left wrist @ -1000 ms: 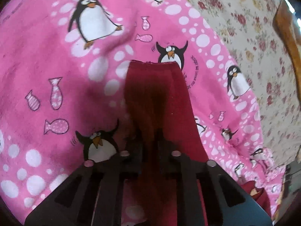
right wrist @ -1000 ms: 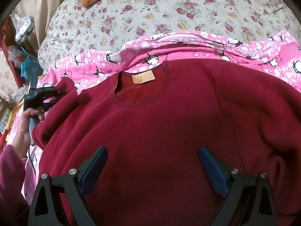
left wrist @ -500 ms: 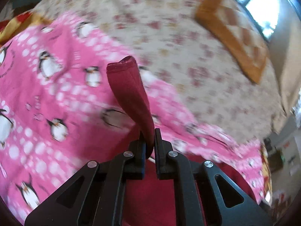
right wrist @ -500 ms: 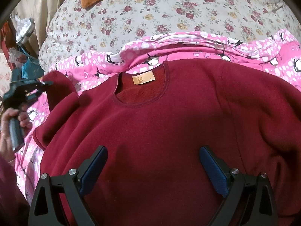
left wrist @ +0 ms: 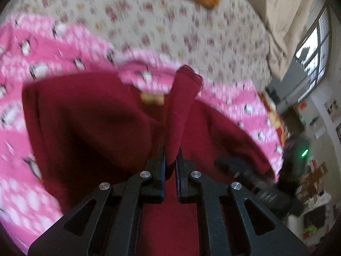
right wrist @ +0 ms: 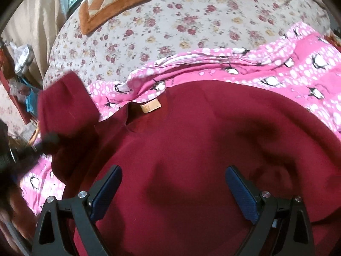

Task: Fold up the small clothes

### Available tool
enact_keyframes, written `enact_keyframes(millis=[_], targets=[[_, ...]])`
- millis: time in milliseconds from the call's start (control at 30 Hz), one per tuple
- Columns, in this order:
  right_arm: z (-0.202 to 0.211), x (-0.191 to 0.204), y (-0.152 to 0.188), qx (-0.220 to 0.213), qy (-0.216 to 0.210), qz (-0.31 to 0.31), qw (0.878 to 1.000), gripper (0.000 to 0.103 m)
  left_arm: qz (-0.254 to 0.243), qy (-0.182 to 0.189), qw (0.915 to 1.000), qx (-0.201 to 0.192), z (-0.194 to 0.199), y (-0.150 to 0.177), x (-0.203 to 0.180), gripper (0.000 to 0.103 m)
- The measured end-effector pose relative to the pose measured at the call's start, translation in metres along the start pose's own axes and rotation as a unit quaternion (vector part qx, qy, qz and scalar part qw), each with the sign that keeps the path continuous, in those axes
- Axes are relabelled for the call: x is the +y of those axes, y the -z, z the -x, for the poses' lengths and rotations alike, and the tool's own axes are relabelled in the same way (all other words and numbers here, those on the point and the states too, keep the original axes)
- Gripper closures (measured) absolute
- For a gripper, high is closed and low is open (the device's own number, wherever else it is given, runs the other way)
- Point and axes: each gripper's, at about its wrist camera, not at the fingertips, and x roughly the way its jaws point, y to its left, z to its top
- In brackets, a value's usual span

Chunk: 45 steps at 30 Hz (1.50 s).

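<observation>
I see a bed under a floral quilt, and on it a pink penguin blanket that carries the maroon sweatshirt. An orange checked cushion lies beyond the sweatshirt, toward a curtained window. The sweatshirt lies flat, collar and tan label pointing at the cushion, its long axis running from my right gripper to that collar. Bare quilt lies open past the collar. My left gripper is clamped on the sleeve, which is raised above the sweatshirt's body, cuff up. My right gripper's jaws stand wide apart over the chest, holding nothing.
</observation>
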Motion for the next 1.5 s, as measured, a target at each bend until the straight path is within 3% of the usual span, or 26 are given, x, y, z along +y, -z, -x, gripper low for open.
enact_keyframes(millis=[200, 300, 367, 433, 467, 567, 700, 833, 933, 1033, 1100, 1200, 1333, 1500], targets=[[0.010, -0.024, 0.000, 0.008, -0.022, -0.047, 0.999, 0.006, -0.055, -0.074, 0.9952, 0.034, -0.036, 0.027, -0.020, 0.093], [0.013, -0.026, 0.000, 0.014, -0.038, -0.054, 0.998, 0.006, -0.063, -0.067, 0.9948, 0.042, -0.023, 0.028, -0.025, 0.070], [0.015, -0.023, -0.001, 0.017, -0.047, -0.051, 0.997, 0.006, -0.068, -0.065, 0.9953, 0.026, -0.004, 0.030, -0.027, 0.053], [0.017, -0.018, -0.002, 0.019, -0.059, -0.045, 0.997, 0.006, -0.072, -0.074, 0.9946, 0.001, 0.014, 0.032, -0.028, 0.045], [0.017, -0.016, -0.002, 0.022, -0.064, -0.042, 0.997, 0.006, -0.075, -0.097, 0.9924, -0.016, 0.027, 0.035, -0.024, 0.043], [0.014, -0.012, 0.000, 0.037, -0.070, -0.034, 0.996, 0.006, -0.066, -0.161, 0.9839, -0.042, 0.043, 0.038, -0.003, 0.043], [0.005, -0.002, 0.004, 0.052, -0.047, -0.008, 0.998, 0.009, -0.021, -0.227, 0.9728, -0.041, 0.040, 0.043, 0.042, 0.043], [-0.007, 0.010, 0.012, 0.078, -0.010, 0.034, 0.996, 0.017, 0.025, -0.251, 0.9674, -0.021, 0.032, 0.046, 0.079, 0.043], [-0.020, 0.021, 0.022, 0.085, 0.028, 0.094, 0.992, 0.020, 0.050, -0.243, 0.9686, -0.018, 0.029, 0.046, 0.092, 0.043], [-0.025, 0.028, 0.028, 0.071, 0.035, 0.136, 0.988, 0.032, 0.046, -0.251, 0.9665, -0.023, 0.030, 0.046, 0.092, 0.043], [-0.022, 0.027, 0.027, 0.064, 0.022, 0.146, 0.987, 0.057, 0.045, -0.256, 0.9654, -0.025, 0.029, 0.046, 0.092, 0.043], [-0.018, 0.021, 0.022, 0.057, 0.012, 0.144, 0.988, 0.082, 0.047, -0.256, 0.9651, -0.026, 0.028, 0.044, 0.092, 0.043], [-0.006, 0.012, 0.013, 0.046, -0.010, 0.137, 0.989, 0.093, 0.056, -0.250, 0.9661, -0.029, 0.029, 0.045, 0.092, 0.043], [0.021, 0.013, -0.012, -0.016, 0.047, 0.175, 0.983, 0.095, 0.056, -0.250, 0.9661, -0.029, 0.030, 0.046, 0.093, 0.043]])
